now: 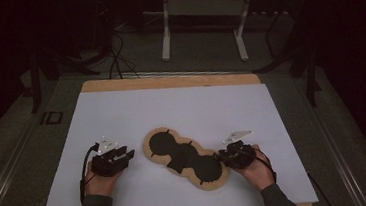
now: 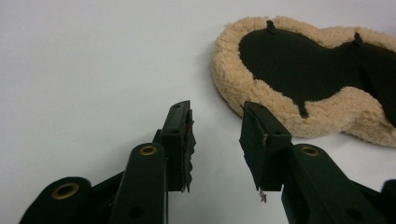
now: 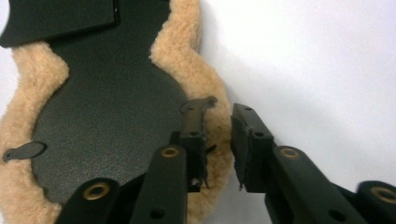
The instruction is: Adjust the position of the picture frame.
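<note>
One fleece-edged black pad (image 1: 185,157) lies toward the worktop's (image 1: 181,103) near edge, running diagonally between two tools. Left tool (image 2: 215,122) sits jaws apart, just beside the pad's left end, touching nothing. Right tool (image 3: 218,123) is jaws apart, straddling the fleece rim at the right end. The pad is cut off in both tool views.

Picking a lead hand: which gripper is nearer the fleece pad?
Right. The right gripper sits at the fleece pad's near end, jaws open astride its fuzzy rim. The left gripper is open, off the pad's far end, over bare white table.
</note>
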`<state>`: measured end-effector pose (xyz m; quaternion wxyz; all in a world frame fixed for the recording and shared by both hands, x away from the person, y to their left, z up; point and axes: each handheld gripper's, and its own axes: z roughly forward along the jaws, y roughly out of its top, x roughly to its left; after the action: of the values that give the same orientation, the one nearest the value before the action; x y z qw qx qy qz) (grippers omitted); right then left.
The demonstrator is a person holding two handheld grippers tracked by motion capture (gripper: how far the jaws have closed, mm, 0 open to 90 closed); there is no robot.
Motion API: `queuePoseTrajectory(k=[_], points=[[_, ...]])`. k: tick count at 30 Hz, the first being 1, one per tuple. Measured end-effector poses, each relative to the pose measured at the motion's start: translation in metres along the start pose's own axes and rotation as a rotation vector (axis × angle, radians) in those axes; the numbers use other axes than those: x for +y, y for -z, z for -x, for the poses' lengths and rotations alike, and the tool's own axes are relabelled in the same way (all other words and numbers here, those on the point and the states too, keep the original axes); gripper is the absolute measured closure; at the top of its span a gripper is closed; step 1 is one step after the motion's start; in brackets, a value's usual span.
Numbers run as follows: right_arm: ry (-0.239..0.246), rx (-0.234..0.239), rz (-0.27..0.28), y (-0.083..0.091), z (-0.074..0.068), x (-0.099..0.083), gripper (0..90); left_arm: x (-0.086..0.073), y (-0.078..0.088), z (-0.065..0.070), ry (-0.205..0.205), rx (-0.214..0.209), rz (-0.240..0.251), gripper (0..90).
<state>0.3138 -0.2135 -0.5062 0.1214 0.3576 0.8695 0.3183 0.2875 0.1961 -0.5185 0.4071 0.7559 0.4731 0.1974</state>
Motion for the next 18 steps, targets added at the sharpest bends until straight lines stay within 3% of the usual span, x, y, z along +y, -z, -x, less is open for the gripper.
queuePoseTrajectory(k=[5,8,16,18], points=[[-0.046,0.013,0.059,0.007,0.001,-0.004,67.9,0.000,0.000,0.000,-0.005,0.007,0.005,64.9],[-0.035,0.042,0.094,0.014,-0.010,-0.005,68.6,0.000,0.000,0.000,-0.006,0.015,0.003,65.6],[-0.009,0.104,0.109,0.014,-0.033,-0.006,80.9,0.000,0.002,-0.001,0.010,0.023,0.014,66.0],[0.006,0.135,0.099,0.011,-0.041,-0.008,88.8,0.000,0.002,-0.002,0.015,0.026,0.019,66.0]])
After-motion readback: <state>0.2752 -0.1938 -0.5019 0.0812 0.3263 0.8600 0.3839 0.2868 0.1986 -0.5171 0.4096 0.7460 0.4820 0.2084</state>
